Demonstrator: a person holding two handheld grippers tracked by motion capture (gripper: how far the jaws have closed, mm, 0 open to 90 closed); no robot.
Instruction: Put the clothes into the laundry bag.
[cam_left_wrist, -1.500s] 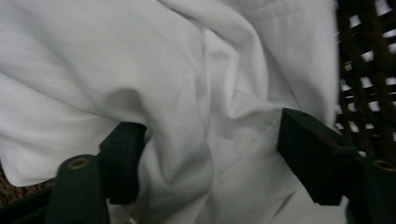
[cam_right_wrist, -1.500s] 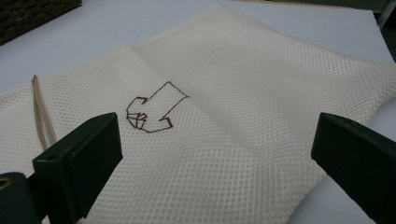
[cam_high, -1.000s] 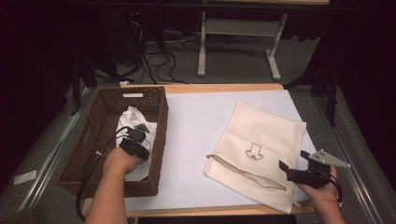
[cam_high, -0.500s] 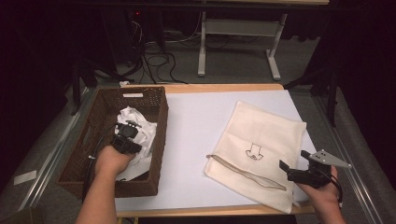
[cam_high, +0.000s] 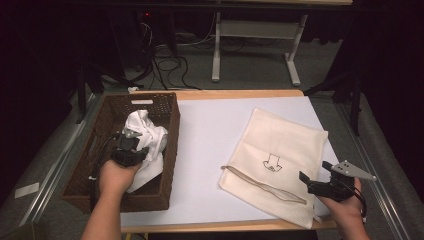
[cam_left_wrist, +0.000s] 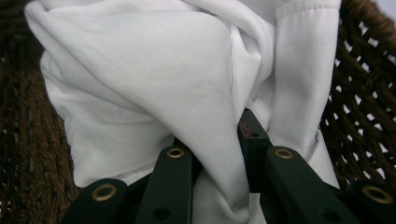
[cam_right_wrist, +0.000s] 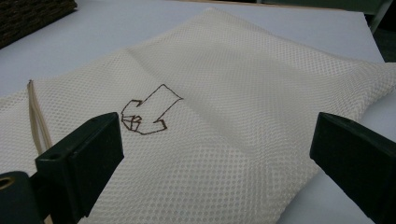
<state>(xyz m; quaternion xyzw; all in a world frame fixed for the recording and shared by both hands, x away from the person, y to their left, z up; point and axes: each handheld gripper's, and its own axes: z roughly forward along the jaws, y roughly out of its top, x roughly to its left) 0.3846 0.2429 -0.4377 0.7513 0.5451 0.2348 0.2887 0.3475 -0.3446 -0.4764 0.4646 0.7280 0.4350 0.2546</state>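
Covering the table (cam_high: 210, 225): white sheet (cam_high: 210, 135).

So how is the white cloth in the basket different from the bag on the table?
The white cloth is smooth and bunched in folds; the mesh bag is full of tiny holes and lies flat. The cloth is bright white and plain; the bag is cream with a small brown drawing. The cloth sits in the wicker basket, pinched by the left gripper; the bag lies untouched under the open right gripper. Both are soft fabric.
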